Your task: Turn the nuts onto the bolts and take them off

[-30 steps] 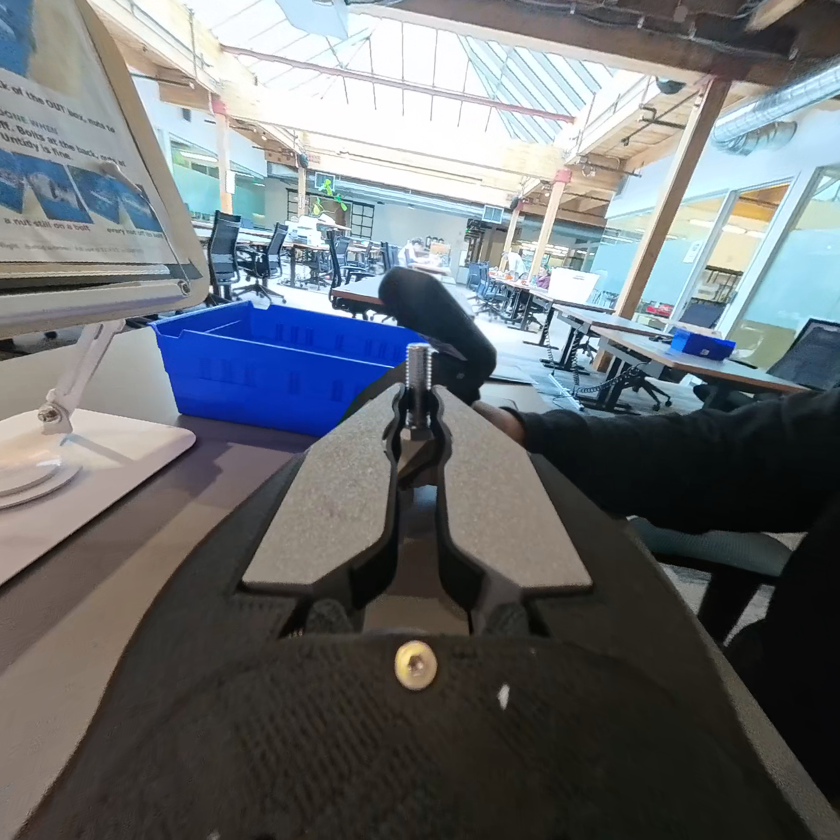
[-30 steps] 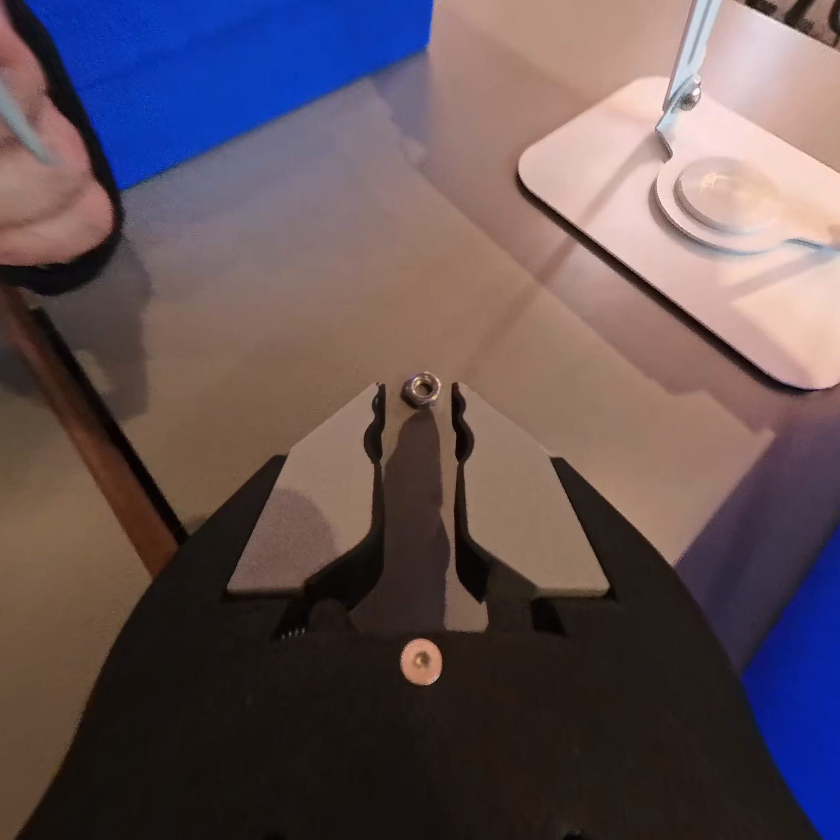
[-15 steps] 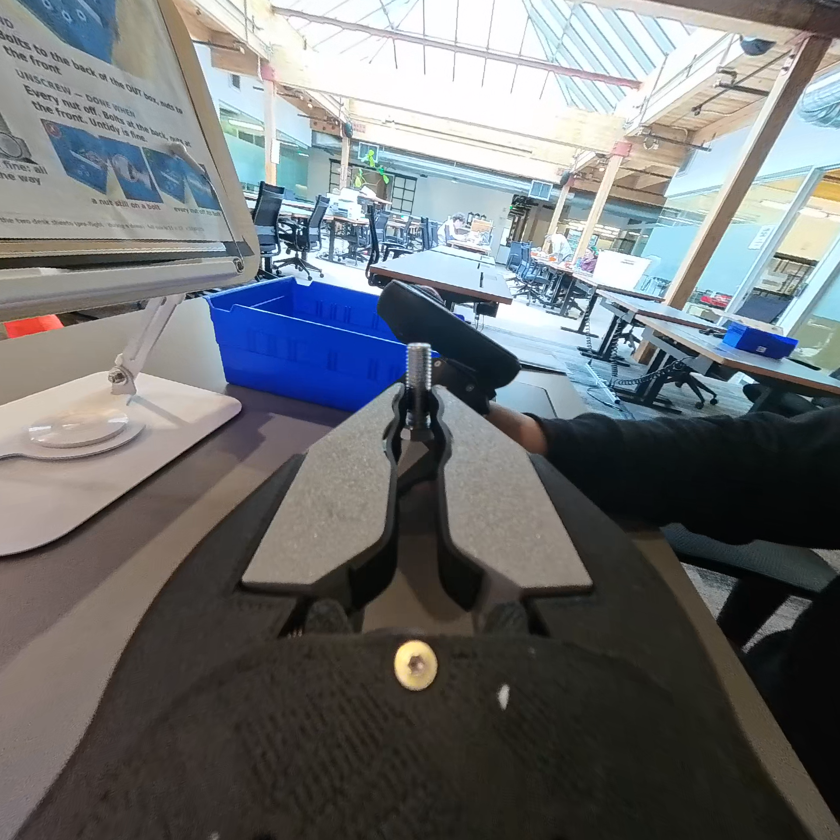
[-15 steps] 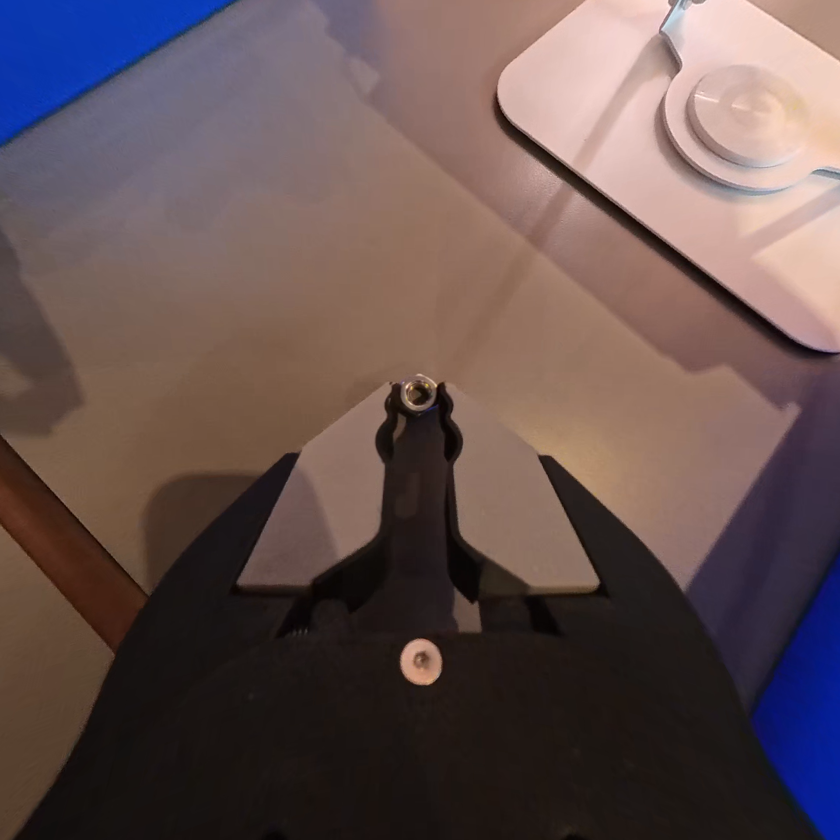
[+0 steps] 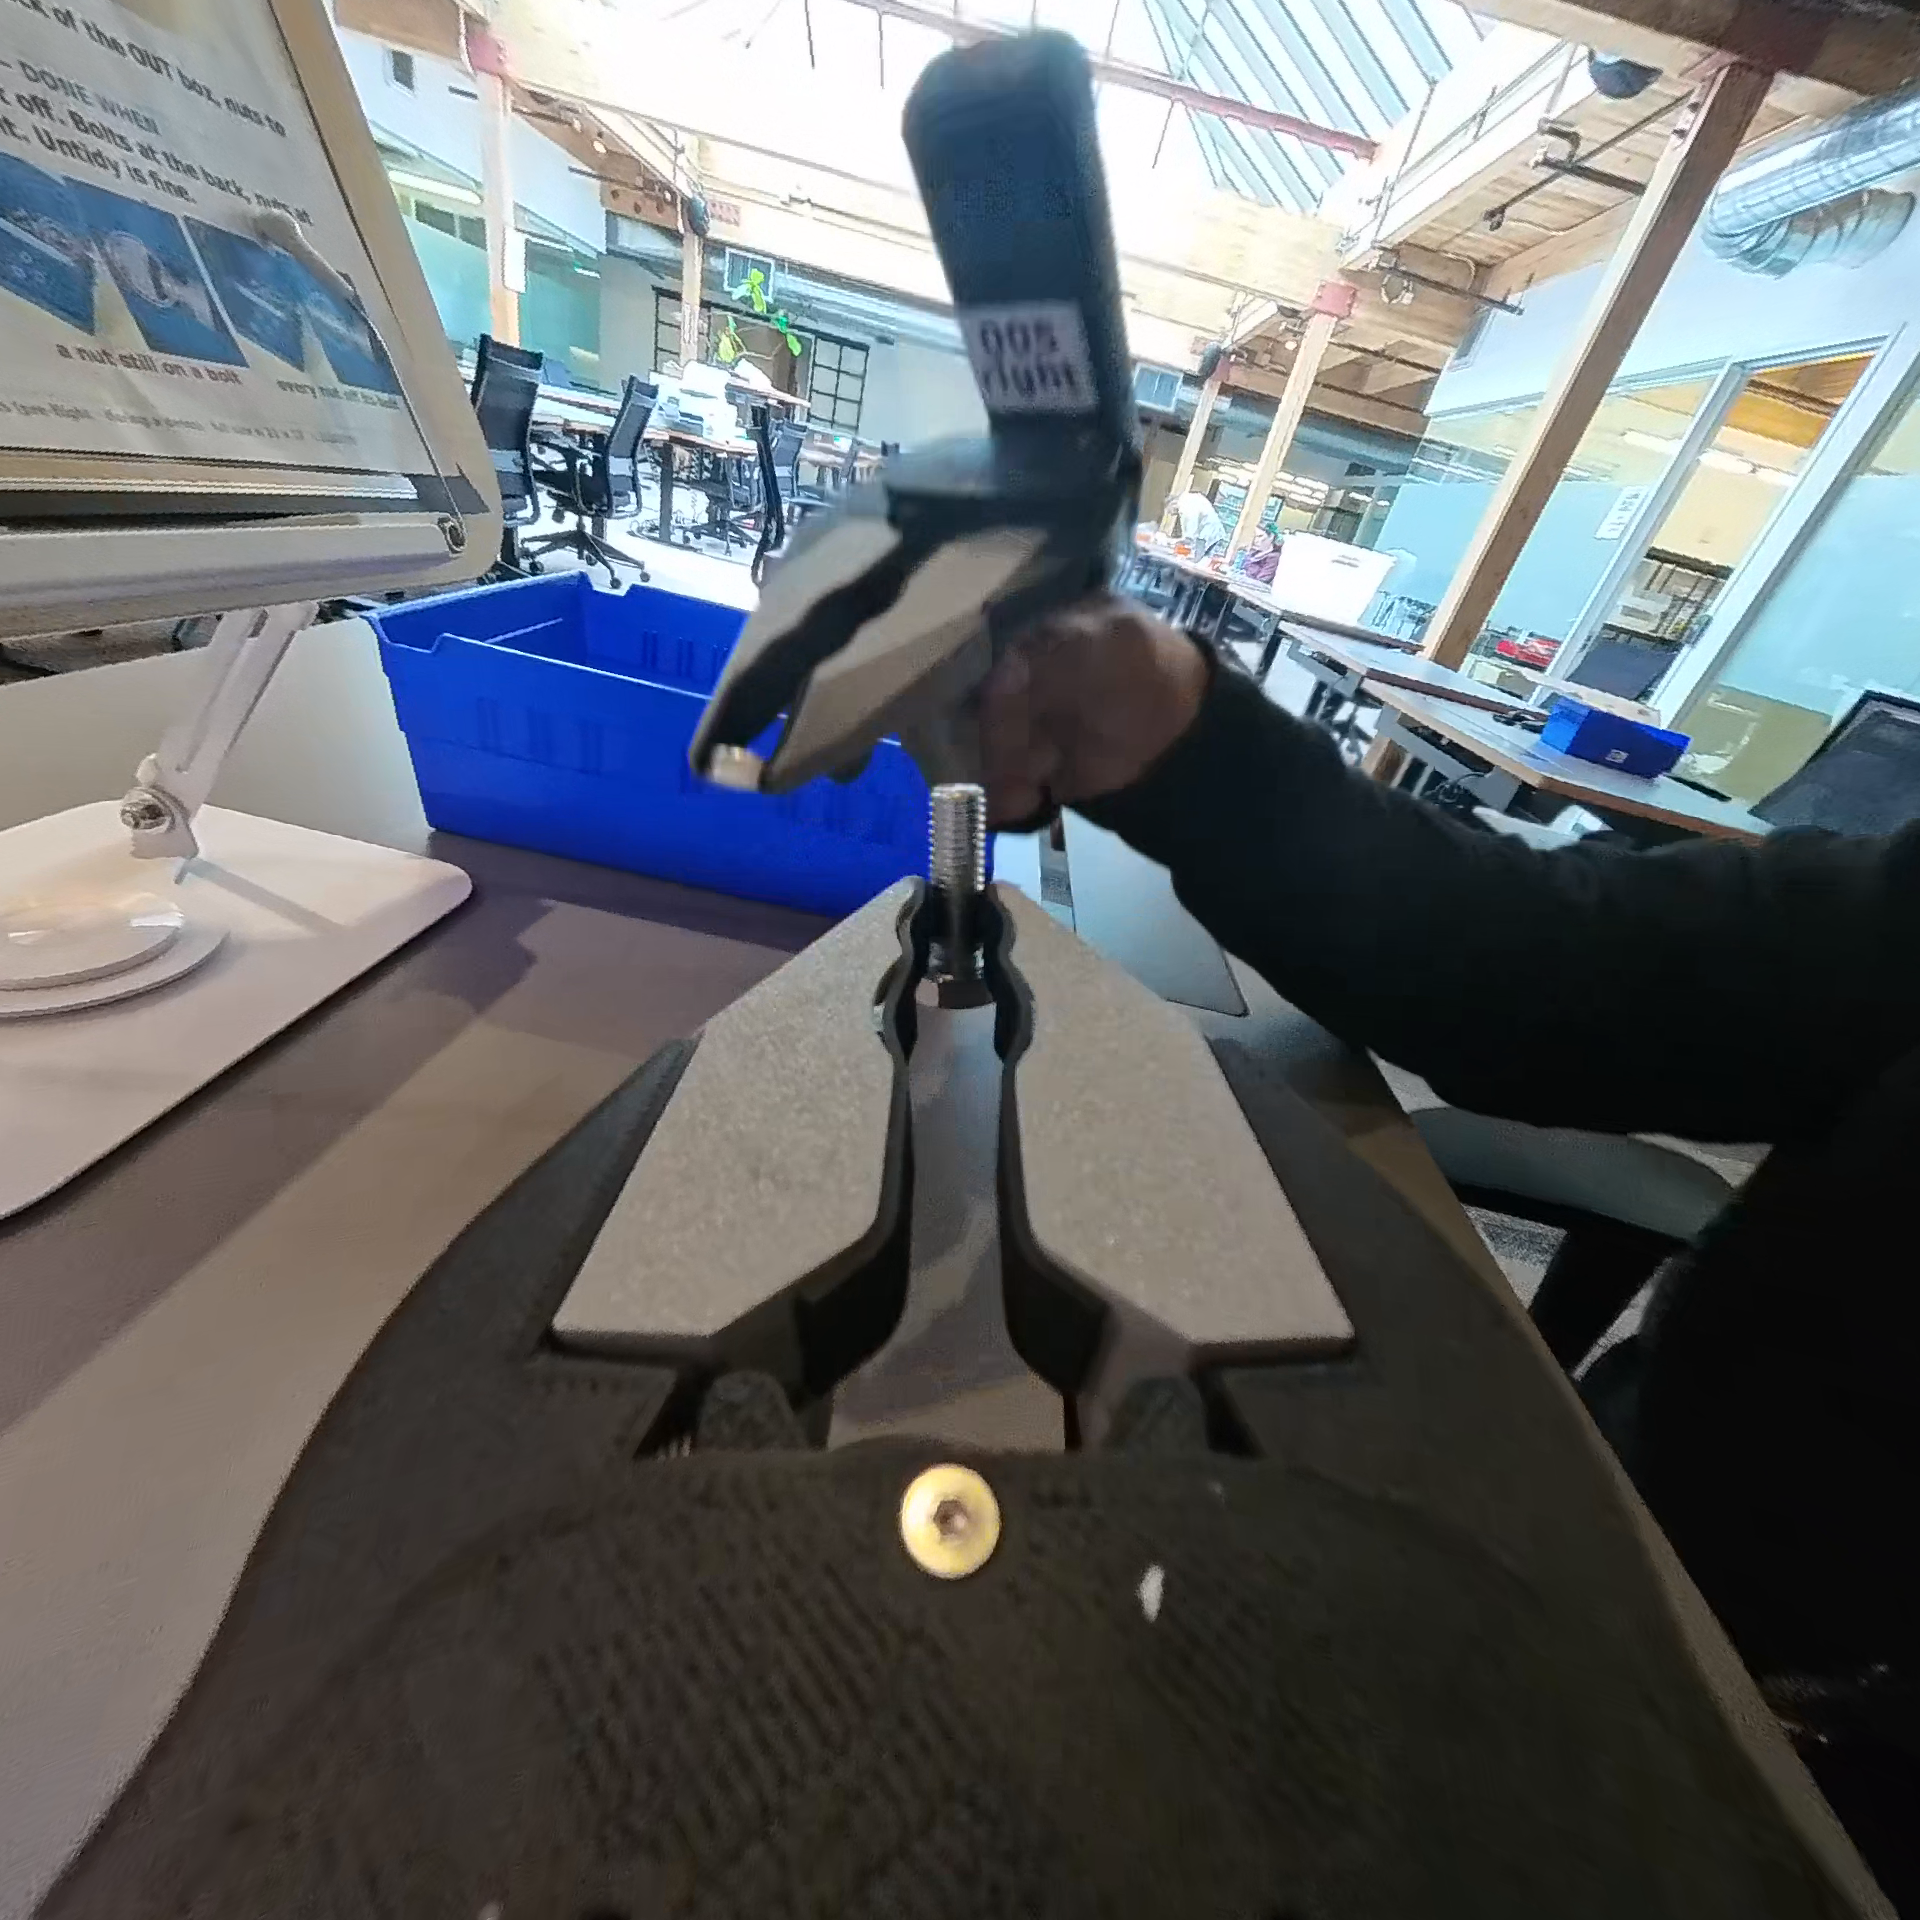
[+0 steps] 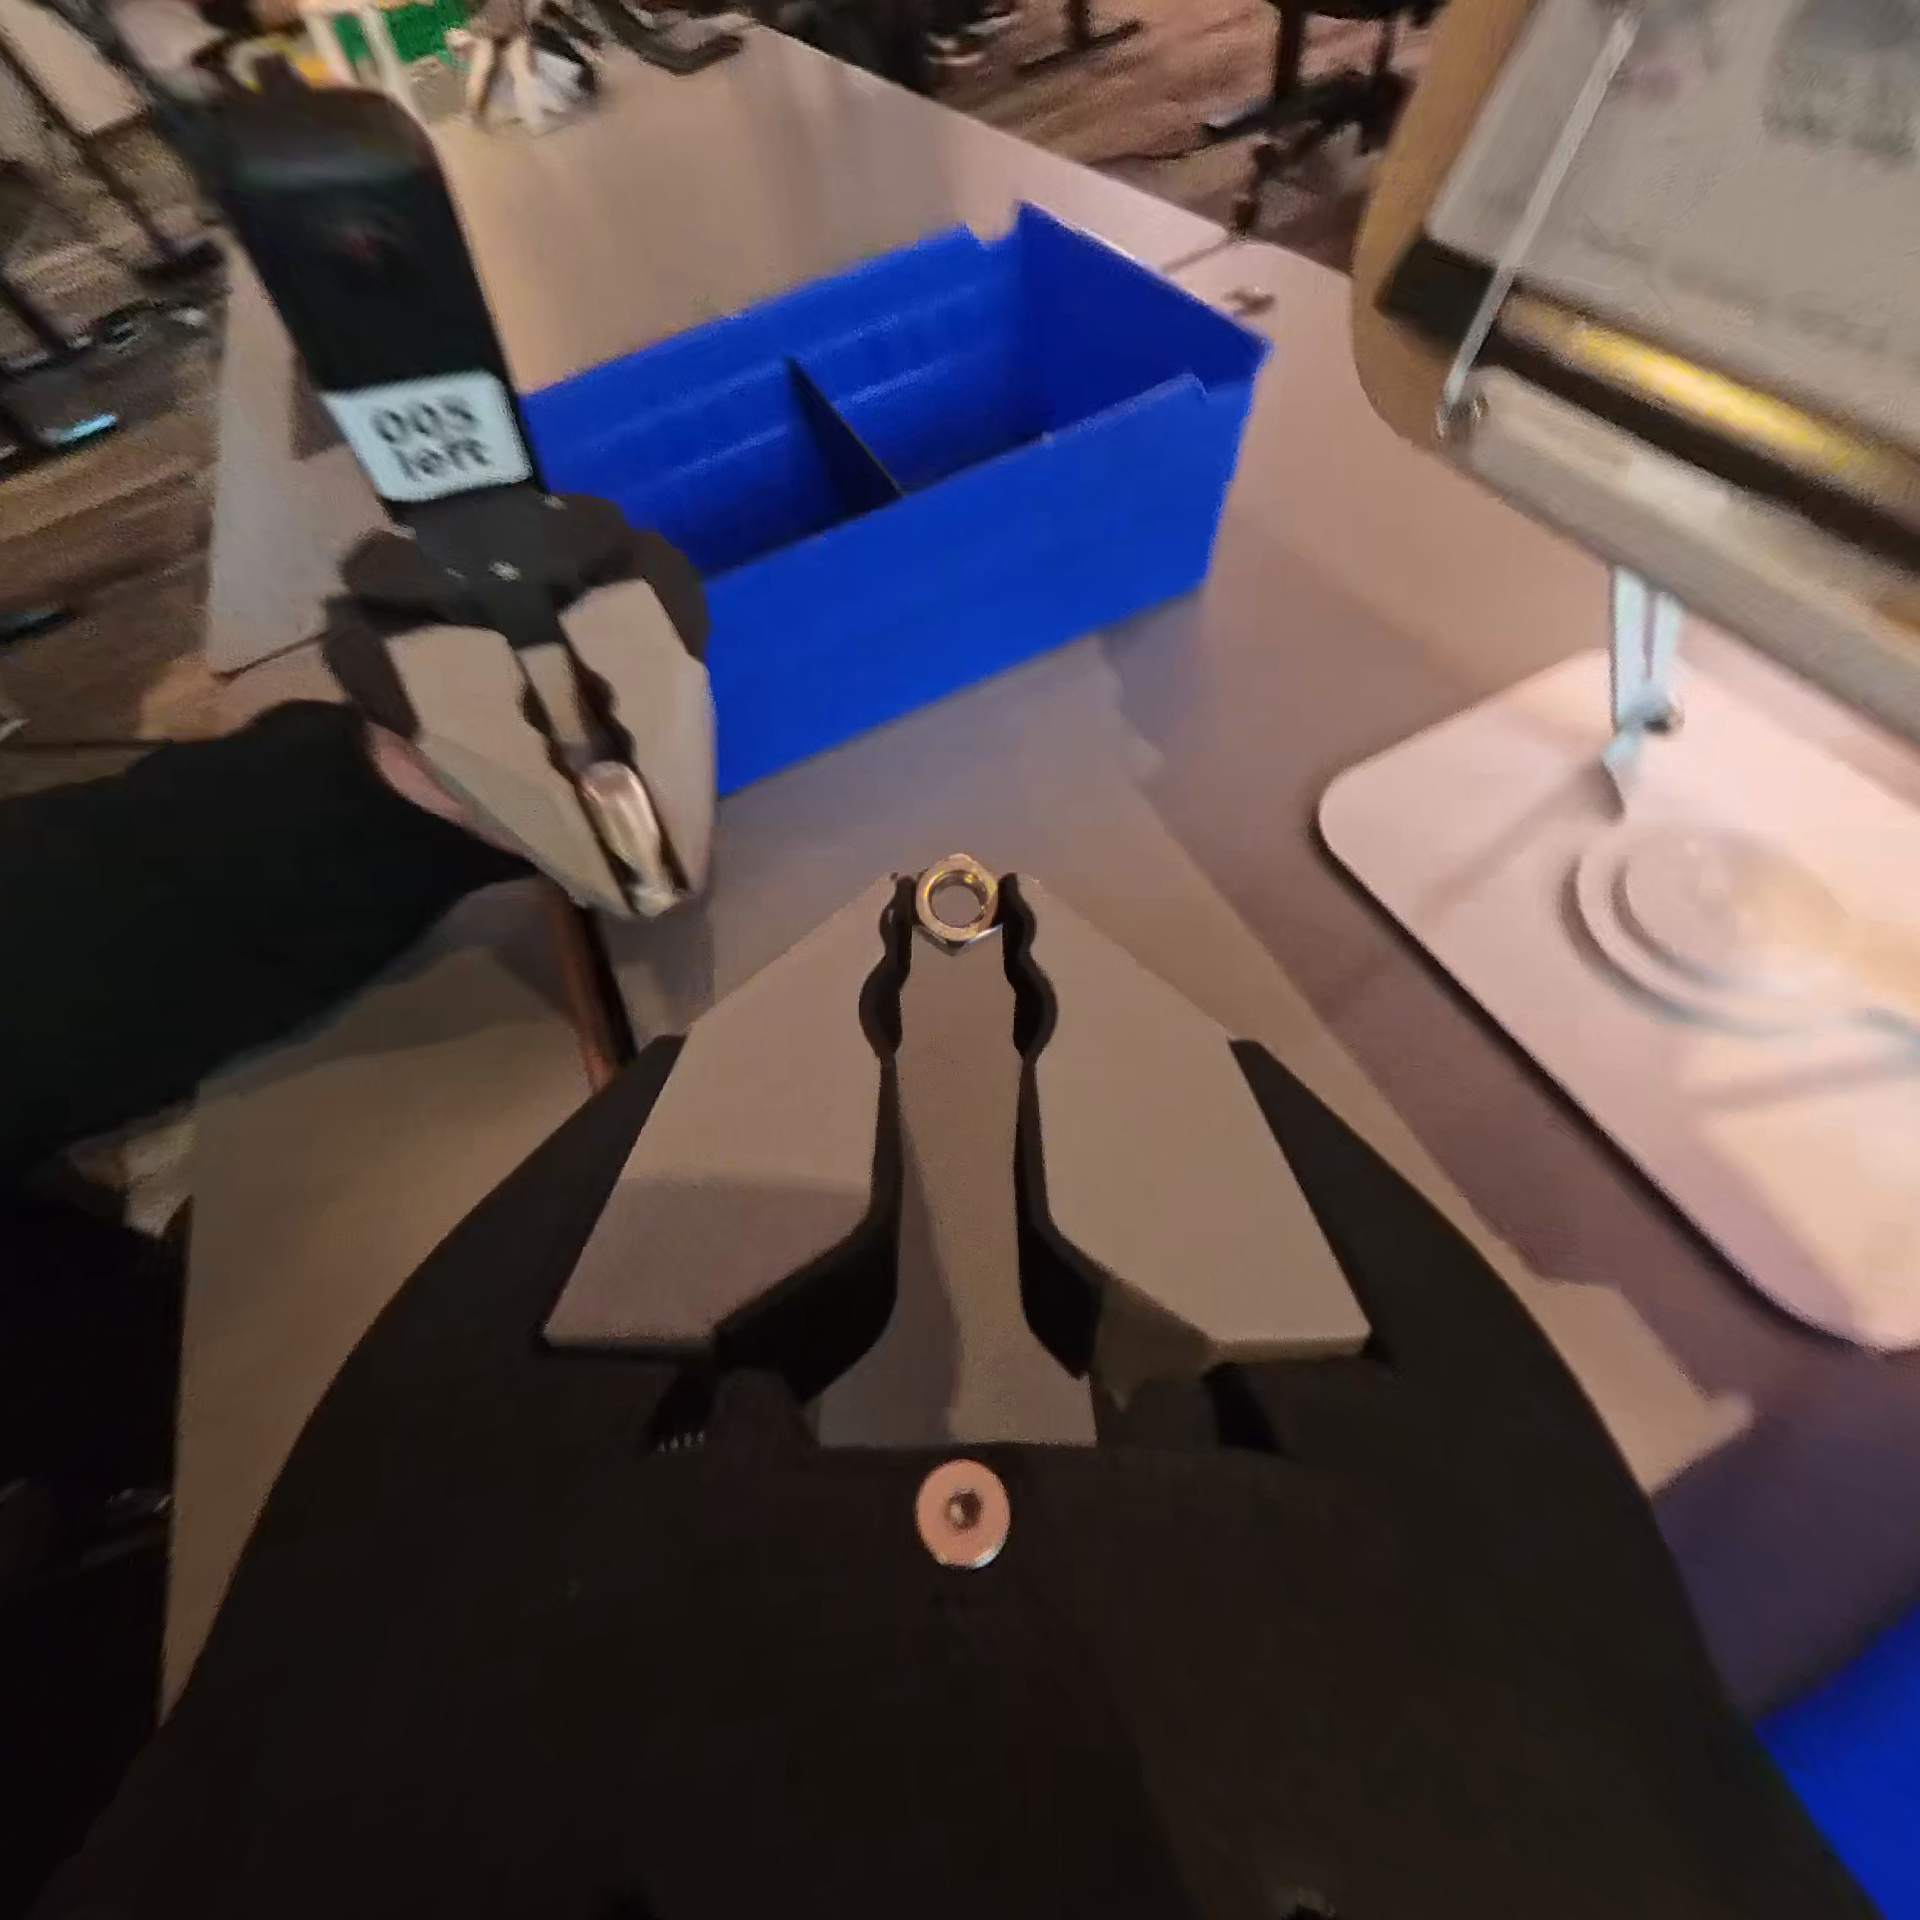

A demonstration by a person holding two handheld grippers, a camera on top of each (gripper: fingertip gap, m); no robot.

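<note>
in the left wrist view, centre frame, the left gripper (image 5: 958,961) is closed on the head end of a bolt (image 5: 958,847), threaded shank upright and bare. beyond it, upper centre, the right gripper (image 5: 743,769) pinches a small hex nut (image 5: 734,767) at its very tips; in the right wrist view that nut (image 6: 956,902) sits centre frame, bore facing the camera. both parts look rigid, light, smooth steel, likely slippery: grip the nut by its flats. further back stand a divided blue bin (image 6: 935,540) and a white stand base (image 5: 156,977).
</note>
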